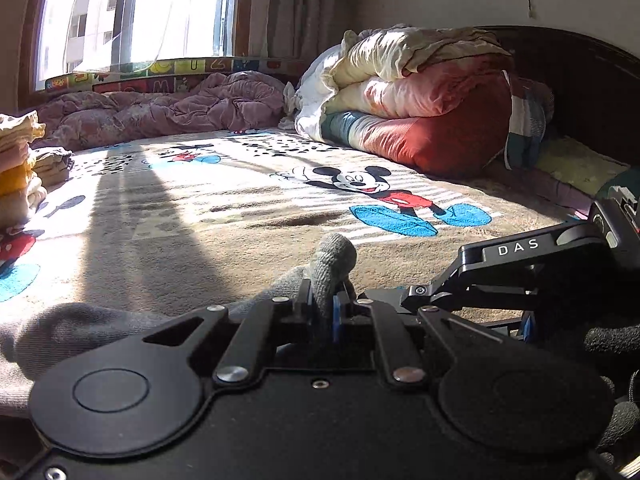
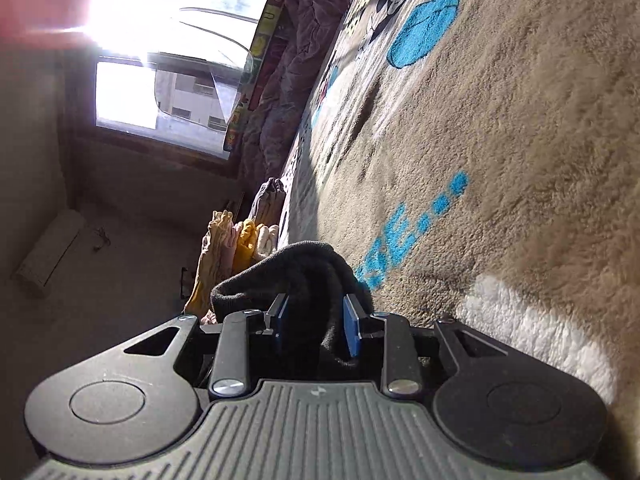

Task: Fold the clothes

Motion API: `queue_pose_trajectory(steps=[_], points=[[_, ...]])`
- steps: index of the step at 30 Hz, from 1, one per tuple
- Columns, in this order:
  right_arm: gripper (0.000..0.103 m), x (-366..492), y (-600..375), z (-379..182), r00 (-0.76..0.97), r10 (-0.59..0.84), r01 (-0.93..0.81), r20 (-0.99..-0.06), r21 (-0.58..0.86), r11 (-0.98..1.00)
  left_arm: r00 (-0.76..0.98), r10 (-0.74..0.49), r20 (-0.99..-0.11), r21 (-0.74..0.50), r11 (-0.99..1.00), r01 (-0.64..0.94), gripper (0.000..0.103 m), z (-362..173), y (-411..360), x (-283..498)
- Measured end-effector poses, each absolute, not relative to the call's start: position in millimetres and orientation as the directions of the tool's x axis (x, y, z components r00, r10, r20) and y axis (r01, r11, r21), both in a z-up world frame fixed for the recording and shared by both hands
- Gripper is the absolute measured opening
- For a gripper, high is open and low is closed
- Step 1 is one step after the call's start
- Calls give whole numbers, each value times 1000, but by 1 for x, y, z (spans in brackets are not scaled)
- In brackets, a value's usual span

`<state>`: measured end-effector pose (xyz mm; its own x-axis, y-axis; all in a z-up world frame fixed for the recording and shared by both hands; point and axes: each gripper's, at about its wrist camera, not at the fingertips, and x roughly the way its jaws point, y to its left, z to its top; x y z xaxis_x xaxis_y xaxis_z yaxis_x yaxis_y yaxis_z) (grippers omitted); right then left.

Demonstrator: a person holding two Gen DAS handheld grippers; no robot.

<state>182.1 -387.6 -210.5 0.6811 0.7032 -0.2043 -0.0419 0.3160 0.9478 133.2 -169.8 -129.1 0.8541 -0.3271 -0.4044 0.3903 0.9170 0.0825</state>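
Note:
A grey garment (image 1: 80, 332) lies low on the left of the bed in the left wrist view. My left gripper (image 1: 322, 304) is shut on a bunched fold of it that sticks up between the fingers. My right gripper (image 2: 316, 320) is turned on its side and is shut on a thick dark bunch of fabric (image 2: 296, 268), which looks black in shadow. The right gripper's body (image 1: 520, 268) shows close to the right of my left gripper, just above the blanket.
The bed carries a tan Mickey Mouse blanket (image 1: 280, 216). A stack of folded clothes (image 1: 20, 168) stands at its left edge, also seen in the right wrist view (image 2: 236, 244). Rolled quilts (image 1: 420, 96) and a purple quilt (image 1: 160, 108) lie at the back by the window.

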Motion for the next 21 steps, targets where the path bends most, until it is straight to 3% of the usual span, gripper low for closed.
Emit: queue_pose_trajectory(steps=[4, 7, 10, 11, 13, 15, 17, 21], points=[[23, 177, -400, -216, 730, 667, -15, -146, 973, 229, 870, -266, -415, 444, 775, 449, 7, -158, -208, 105], [23, 176, -402, -197, 769, 614, -71, -177, 931, 358, 885, -226, -406, 592, 672, 444, 6, -171, -219, 96], [23, 177, -388, -175, 767, 625, -197, -148, 872, 449, 888, -201, -414, 657, 609, 444, 6, -173, -224, 95], [23, 177, -383, -167, 764, 631, -239, -138, 847, 474, 882, -203, -424, 649, 611, 453, 7, -169, -222, 95], [23, 177, -372, -153, 744, 658, -323, -116, 800, 506, 861, -226, -456, 591, 647, 482, 16, -156, -210, 95], [23, 178, -364, -147, 716, 688, -367, -116, 776, 513, 837, -263, -480, 514, 689, 511, 44, -140, -192, 92], [23, 179, -358, -145, 705, 697, -379, -129, 763, 524, 811, -321, -489, 404, 741, 537, 58, -121, -162, 89], [23, 175, -333, -138, 668, 720, -439, -188, 682, 585, 819, -332, -468, 178, 872, 455, 53, -101, -98, 96]])
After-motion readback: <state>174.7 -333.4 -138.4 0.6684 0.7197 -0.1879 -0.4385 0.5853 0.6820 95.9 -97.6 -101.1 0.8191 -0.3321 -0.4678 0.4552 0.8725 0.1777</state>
